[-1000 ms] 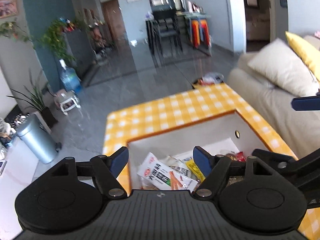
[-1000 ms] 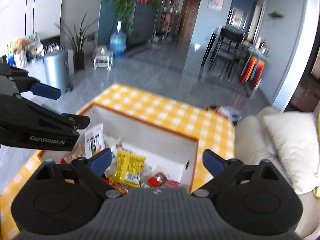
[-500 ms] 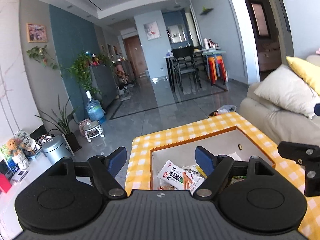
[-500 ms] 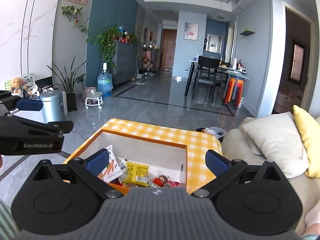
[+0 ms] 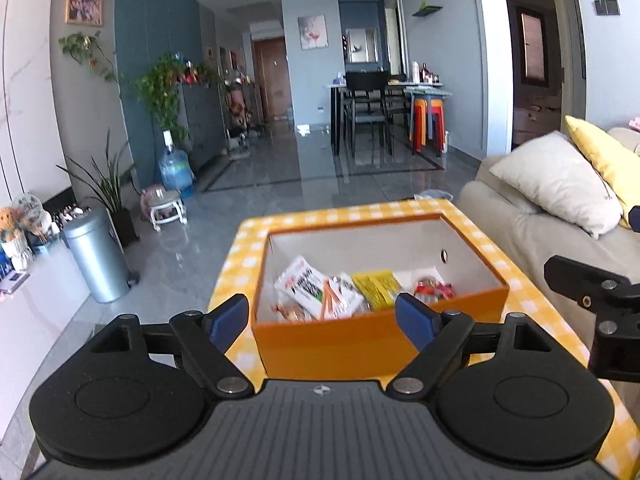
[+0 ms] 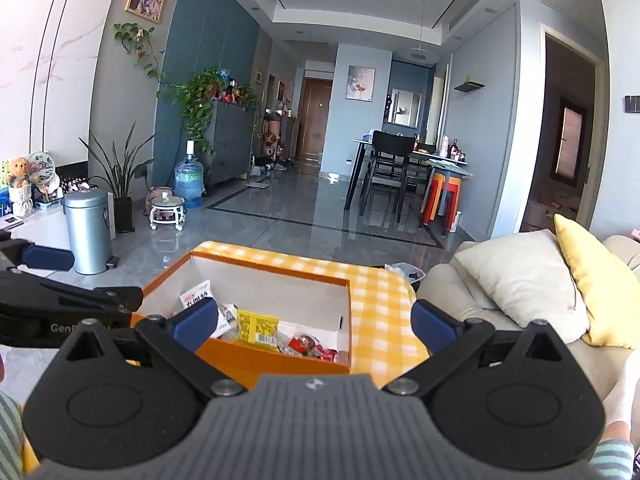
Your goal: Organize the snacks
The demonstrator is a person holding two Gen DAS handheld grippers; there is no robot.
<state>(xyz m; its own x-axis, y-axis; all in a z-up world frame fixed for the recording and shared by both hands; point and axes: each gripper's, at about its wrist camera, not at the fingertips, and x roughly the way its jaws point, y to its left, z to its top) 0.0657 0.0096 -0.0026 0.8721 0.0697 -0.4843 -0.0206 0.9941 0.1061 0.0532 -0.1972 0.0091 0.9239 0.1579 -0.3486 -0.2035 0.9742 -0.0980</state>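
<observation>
An orange box (image 5: 360,344) with a white inside stands on a table under a yellow-checked cloth (image 5: 240,248). In it lie a white packet (image 5: 304,284), a yellow packet (image 5: 376,286) and red wrapped sweets (image 5: 434,290). My left gripper (image 5: 322,318) hovers in front of the box's near wall; its jaws are opening and nothing is between them. My right gripper (image 6: 315,324) is wide open and empty, also just short of the box (image 6: 280,362). In the right wrist view the yellow packet (image 6: 258,326) shows again, and the left gripper (image 6: 60,300) shows beside the box's left side.
A beige sofa (image 5: 532,232) with a cream pillow (image 6: 516,276) and a yellow pillow (image 6: 596,280) runs along the table's right side. A silver bin (image 5: 98,256) stands on the grey floor to the left. A striped sleeve (image 6: 612,452) shows at the bottom right.
Both grippers have drawn back from over the box and tilted up, so its orange front wall now shows. The left jaws have spread a little wider.
</observation>
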